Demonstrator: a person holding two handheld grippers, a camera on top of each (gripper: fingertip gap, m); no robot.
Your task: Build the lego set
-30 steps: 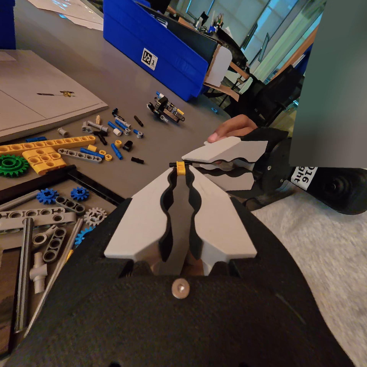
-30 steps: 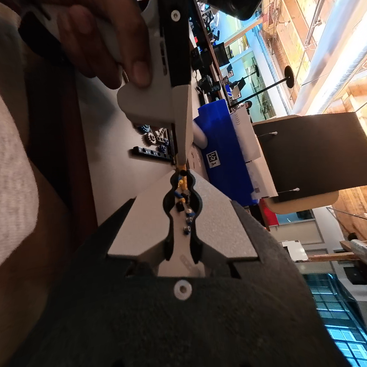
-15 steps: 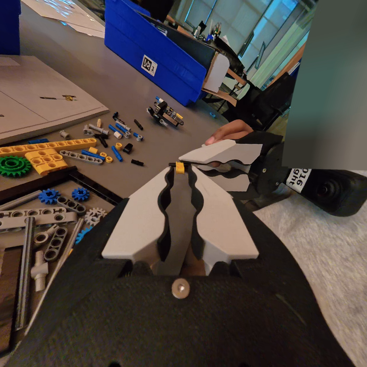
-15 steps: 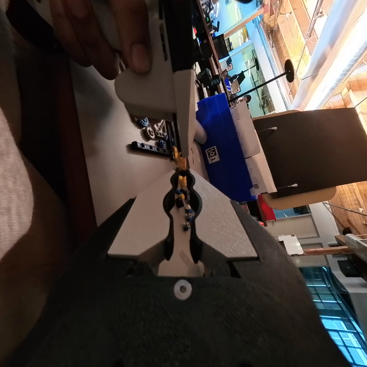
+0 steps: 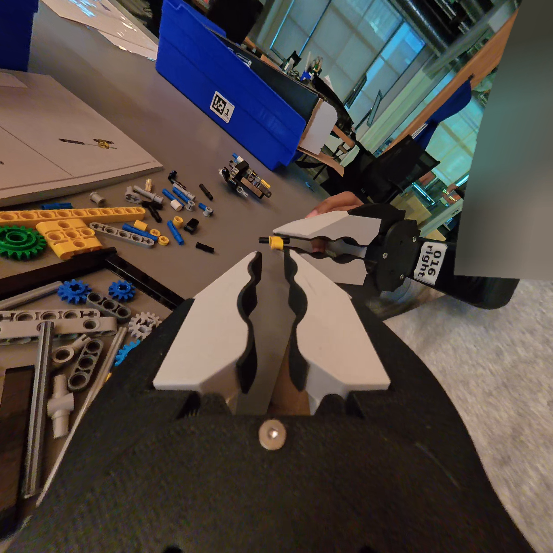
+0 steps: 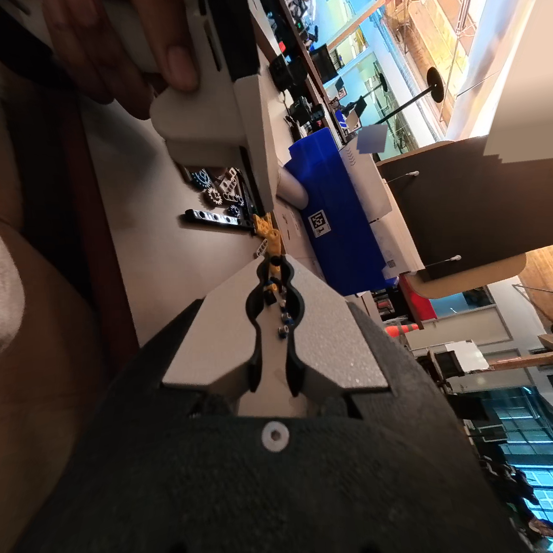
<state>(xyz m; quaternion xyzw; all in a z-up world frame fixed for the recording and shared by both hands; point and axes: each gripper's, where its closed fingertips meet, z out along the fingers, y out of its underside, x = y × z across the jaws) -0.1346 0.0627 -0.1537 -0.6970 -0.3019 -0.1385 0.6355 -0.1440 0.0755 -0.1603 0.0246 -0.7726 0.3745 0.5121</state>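
My right gripper (image 5: 285, 241) reaches in from the right, shut on a thin black axle (image 5: 264, 240) that carries a small yellow bush (image 5: 276, 242) near its free end. My left gripper (image 5: 272, 254) sits just below the bush with its jaws slightly parted and nothing between them. In the right wrist view my right gripper (image 6: 273, 259) is shut at the tips; the axle is seen end-on and is hard to make out. One of the left gripper's grey fingers (image 6: 257, 143) hangs in from the top, held by a hand (image 6: 119, 51).
Loose parts lie on the grey table (image 5: 167, 131): a long yellow beam (image 5: 71, 214), a green gear (image 5: 18, 241), blue gears (image 5: 74, 291), grey beams (image 5: 57, 324) and small pins. A small built assembly (image 5: 245, 179) lies near a blue bin (image 5: 227, 86). An instruction booklet (image 5: 59, 143) lies at left. The tips of both grippers are at nearly the same place.
My left gripper has opened and let go of the yellow bush, which stays on the axle in the right gripper. The bush now sits just beyond the left fingertips.
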